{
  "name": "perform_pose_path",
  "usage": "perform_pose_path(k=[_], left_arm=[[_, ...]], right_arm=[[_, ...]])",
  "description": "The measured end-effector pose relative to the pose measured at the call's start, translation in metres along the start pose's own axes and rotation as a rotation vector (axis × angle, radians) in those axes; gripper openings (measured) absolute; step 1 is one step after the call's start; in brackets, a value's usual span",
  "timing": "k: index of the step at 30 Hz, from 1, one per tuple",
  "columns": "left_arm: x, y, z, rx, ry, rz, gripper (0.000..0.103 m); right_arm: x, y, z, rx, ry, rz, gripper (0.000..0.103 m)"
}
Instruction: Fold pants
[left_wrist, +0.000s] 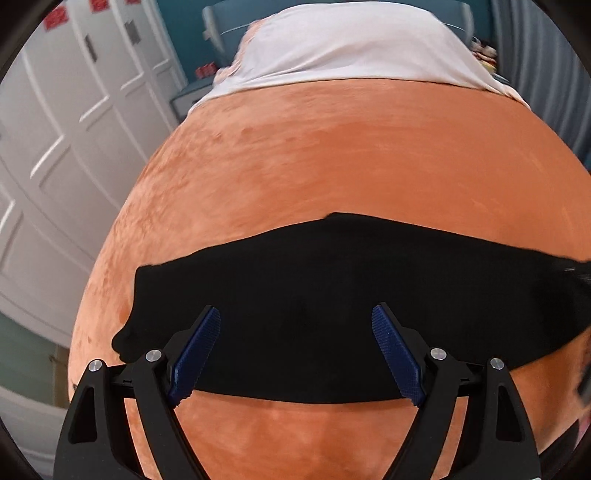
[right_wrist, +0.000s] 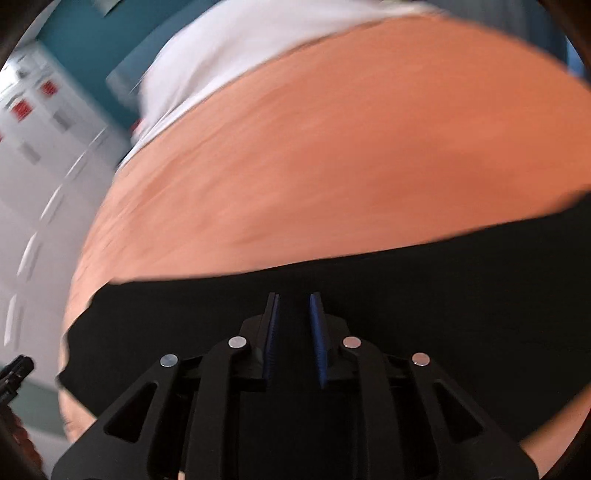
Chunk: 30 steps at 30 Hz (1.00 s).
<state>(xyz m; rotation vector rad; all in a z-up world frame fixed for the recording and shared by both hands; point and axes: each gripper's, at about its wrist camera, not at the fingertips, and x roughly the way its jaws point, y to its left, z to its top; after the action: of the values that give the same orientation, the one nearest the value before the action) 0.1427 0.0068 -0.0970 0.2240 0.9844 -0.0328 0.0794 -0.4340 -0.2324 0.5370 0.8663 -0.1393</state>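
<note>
The black pants (left_wrist: 332, 266) lie in a long flat band across an orange plush bed cover (left_wrist: 332, 155). My left gripper (left_wrist: 295, 312) hovers over the band's near half. It is wide open, with nothing between its blue pads (left_wrist: 199, 347). In the right wrist view the pants (right_wrist: 461, 295) fill the lower frame. My right gripper (right_wrist: 294, 297) sits low over them with its jaws nearly together and a narrow slit left between. Black cloth shows in that slit, but the blur hides whether the pads pinch it.
A white sheet (left_wrist: 351, 44) covers the far end of the bed, with a teal wall behind it. White panelled wardrobe doors (left_wrist: 74, 129) stand to the left. The bed's left edge (left_wrist: 110, 236) drops off beside them. A black object (right_wrist: 14, 369) shows at the left rim of the right wrist view.
</note>
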Motion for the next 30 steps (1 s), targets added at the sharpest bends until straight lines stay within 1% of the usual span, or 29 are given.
perform_pose_path(k=[1, 2, 3, 4, 5, 6, 7, 8, 9, 10, 11, 13, 15, 16, 17, 18, 19, 20, 21, 22, 23, 24, 25, 26, 27, 28, 29, 30], left_arm=[[-0.002, -0.011, 0.0, 0.016, -0.001, -0.009, 0.082], [-0.005, -0.024, 0.001, 0.028, 0.002, -0.019, 0.082], [-0.006, -0.031, 0.002, 0.033, 0.006, -0.027, 0.082], [-0.009, -0.04, 0.003, 0.037, 0.01, -0.04, 0.082], [-0.012, -0.047, 0.005, 0.04, 0.011, -0.049, 0.082], [-0.017, -0.057, 0.006, 0.043, 0.005, -0.057, 0.082], [-0.02, -0.063, 0.007, 0.046, 0.0, -0.06, 0.082], [-0.023, -0.07, 0.008, 0.05, -0.004, -0.06, 0.084], [-0.026, -0.079, 0.009, 0.058, -0.007, -0.062, 0.084], [-0.027, -0.085, 0.009, 0.063, -0.007, -0.065, 0.084], [-0.029, -0.092, 0.009, 0.071, -0.004, -0.073, 0.084], [-0.03, -0.103, 0.009, 0.082, 0.002, -0.08, 0.084], [-0.032, -0.112, 0.007, 0.089, 0.008, -0.081, 0.084], [-0.033, -0.116, 0.006, 0.091, 0.014, -0.085, 0.084], [-0.034, -0.12, 0.006, 0.091, 0.021, -0.089, 0.084], [-0.035, -0.122, 0.005, 0.086, 0.029, -0.093, 0.084], [-0.035, -0.123, 0.004, 0.082, 0.034, -0.097, 0.084], [-0.036, -0.126, 0.004, 0.075, 0.043, -0.108, 0.084], [-0.036, -0.127, 0.004, 0.071, 0.049, -0.11, 0.084], [-0.036, -0.129, 0.004, 0.068, 0.054, -0.107, 0.084], [-0.037, -0.131, 0.004, 0.069, 0.055, -0.102, 0.084], [-0.04, -0.132, 0.005, 0.073, 0.05, -0.096, 0.084], [-0.042, -0.134, 0.006, 0.077, 0.043, -0.09, 0.084], [-0.044, -0.135, 0.006, 0.081, 0.032, -0.085, 0.084], [-0.046, -0.136, 0.006, 0.087, 0.022, -0.079, 0.085], [-0.046, -0.136, 0.006, 0.091, 0.02, -0.077, 0.085], [-0.045, -0.137, 0.006, 0.093, 0.02, -0.078, 0.085], [-0.043, -0.138, 0.005, 0.095, 0.025, -0.084, 0.085]], right_arm=[[-0.01, -0.02, 0.001, 0.007, -0.009, -0.035, 0.019], [-0.019, -0.059, 0.002, 0.003, 0.012, -0.132, 0.019], [-0.023, -0.084, 0.003, 0.008, 0.027, -0.193, 0.013], [-0.032, -0.113, 0.005, 0.045, 0.02, -0.206, 0.009], [-0.048, -0.14, 0.007, 0.117, -0.001, -0.191, 0.009], [-0.074, -0.165, 0.008, 0.205, -0.059, -0.149, 0.014], [-0.091, -0.179, 0.007, 0.247, -0.103, -0.135, 0.031], [-0.108, -0.19, 0.005, 0.277, -0.133, -0.141, 0.047], [-0.121, -0.201, -0.002, 0.32, -0.153, -0.145, 0.074], [-0.13, -0.211, -0.01, 0.365, -0.164, -0.124, 0.076], [-0.135, -0.217, -0.018, 0.4, -0.17, -0.09, 0.076], [-0.131, -0.238, -0.036, 0.524, -0.138, 0.076, 0.076], [-0.111, -0.234, -0.052, 0.626, -0.105, 0.212, 0.076], [-0.101, -0.234, -0.057, 0.656, -0.091, 0.26, 0.076], [-0.101, -0.231, -0.052, 0.649, -0.1, 0.253, 0.076], [-0.098, -0.225, -0.048, 0.613, -0.112, 0.246, 0.076], [-0.095, -0.22, -0.04, 0.58, -0.115, 0.275, 0.076], [-0.083, -0.213, -0.028, 0.573, -0.114, 0.3, 0.074], [-0.075, -0.208, -0.021, 0.577, -0.118, 0.32, 0.059], [-0.073, -0.205, -0.012, 0.574, -0.118, 0.33, 0.038], [-0.076, -0.199, -0.002, 0.551, -0.138, 0.28, 0.03], [-0.085, -0.195, 0.004, 0.522, -0.176, 0.233, 0.026], [-0.103, -0.187, 0.012, 0.465, -0.249, 0.184, 0.026], [-0.115, -0.183, 0.016, 0.415, -0.293, 0.124, 0.026], [-0.129, -0.175, 0.02, 0.332, -0.32, -0.031, 0.026], [-0.133, -0.172, 0.021, 0.254, -0.315, -0.221, 0.03], [-0.128, -0.175, 0.02, 0.193, -0.261, -0.389, 0.03], [-0.126, -0.179, 0.018, 0.175, -0.225, -0.447, 0.03]])
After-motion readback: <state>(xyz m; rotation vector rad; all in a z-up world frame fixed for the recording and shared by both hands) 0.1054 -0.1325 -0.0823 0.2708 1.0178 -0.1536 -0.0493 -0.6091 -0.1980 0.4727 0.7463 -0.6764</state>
